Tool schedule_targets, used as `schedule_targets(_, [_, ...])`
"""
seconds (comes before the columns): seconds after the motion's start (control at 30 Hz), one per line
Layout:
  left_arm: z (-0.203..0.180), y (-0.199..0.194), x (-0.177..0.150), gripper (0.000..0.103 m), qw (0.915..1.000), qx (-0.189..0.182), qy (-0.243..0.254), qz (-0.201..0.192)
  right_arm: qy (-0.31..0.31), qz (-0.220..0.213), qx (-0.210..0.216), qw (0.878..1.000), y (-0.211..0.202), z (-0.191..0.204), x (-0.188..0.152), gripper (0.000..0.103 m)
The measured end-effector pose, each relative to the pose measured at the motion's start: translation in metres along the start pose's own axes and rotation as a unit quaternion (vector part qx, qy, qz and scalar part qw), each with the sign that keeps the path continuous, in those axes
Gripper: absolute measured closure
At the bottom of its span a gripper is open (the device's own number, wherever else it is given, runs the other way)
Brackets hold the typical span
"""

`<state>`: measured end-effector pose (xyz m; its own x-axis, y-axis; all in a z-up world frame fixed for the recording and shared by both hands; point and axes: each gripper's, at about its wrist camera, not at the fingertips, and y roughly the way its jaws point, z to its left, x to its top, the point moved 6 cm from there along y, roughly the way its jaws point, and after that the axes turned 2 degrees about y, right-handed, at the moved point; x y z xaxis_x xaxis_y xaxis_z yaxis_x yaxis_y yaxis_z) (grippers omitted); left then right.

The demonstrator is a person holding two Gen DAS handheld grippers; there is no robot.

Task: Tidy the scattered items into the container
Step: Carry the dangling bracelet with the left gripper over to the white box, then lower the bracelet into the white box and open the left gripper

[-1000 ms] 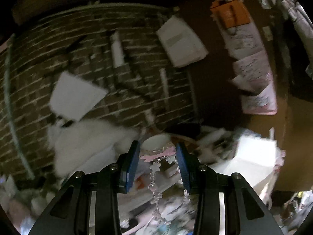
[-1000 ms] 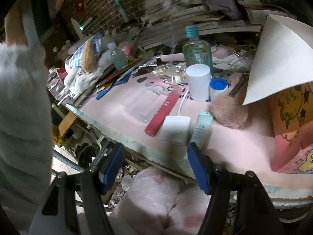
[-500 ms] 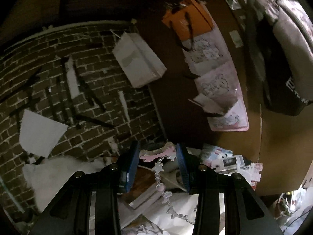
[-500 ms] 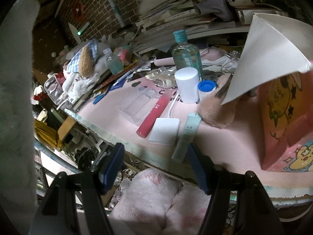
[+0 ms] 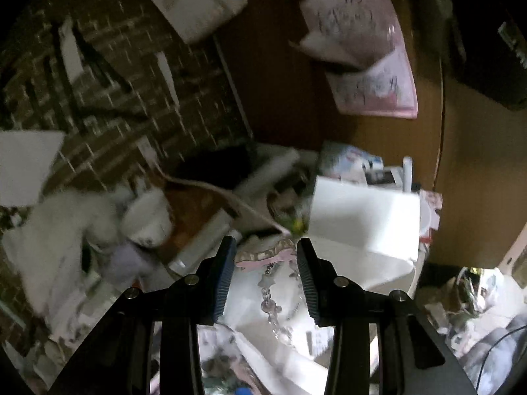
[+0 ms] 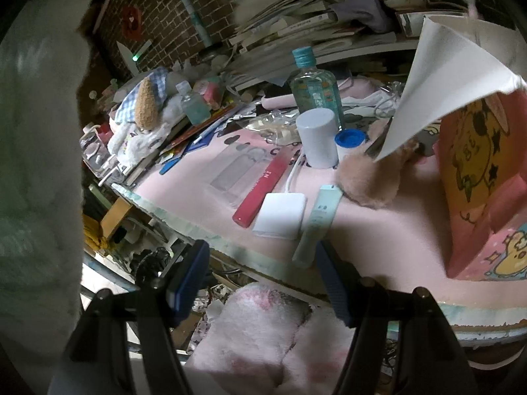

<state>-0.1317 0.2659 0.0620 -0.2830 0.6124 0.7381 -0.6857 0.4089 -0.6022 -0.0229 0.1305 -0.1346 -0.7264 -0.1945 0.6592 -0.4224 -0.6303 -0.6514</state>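
My left gripper (image 5: 265, 256) is shut on a pink hair clip (image 5: 263, 255) with a hanging chain of clear beads and stars (image 5: 271, 302). It is held in the air above a white open bag (image 5: 362, 217). My right gripper (image 6: 260, 263) is open and empty, just off the near edge of a pink desk mat (image 6: 378, 217). On the mat lie a red tube (image 6: 263, 186), a white charger (image 6: 280, 215), a mint tube (image 6: 316, 222), a white jar (image 6: 318, 138) and a brown fluffy item (image 6: 369, 177). The pink-and-yellow cartoon paper bag (image 6: 484, 184) stands at the right.
A blue-capped clear bottle (image 6: 313, 89), a small blue-lidded pot (image 6: 349, 140), stacked books (image 6: 296, 29) and a plush heap (image 6: 145, 108) crowd the back of the desk. A brick wall (image 5: 115, 75) and pinned papers (image 5: 369, 75) lie behind. Pink slippers (image 6: 263, 339) show below.
The left gripper has swung down and right with the clip, so the white bag and desk clutter now fill its view. The right gripper has drifted slightly closer to the desk edge.
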Motion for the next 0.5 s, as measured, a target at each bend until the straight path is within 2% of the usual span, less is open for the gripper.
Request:
schedule_targets(0.3, [-0.019,0.037,-0.029,0.069,0.9947,-0.045,-0.002,0.092,0.003,-0.001,0.001,1.000,0.001,0.000,-0.001,0.039])
schedule_targets(0.5, [-0.028,0.055,-0.054,0.070,0.9829,-0.079,-0.013,0.166,0.003,-0.002,0.005,1.000,0.000,0.001,-0.002,0.039])
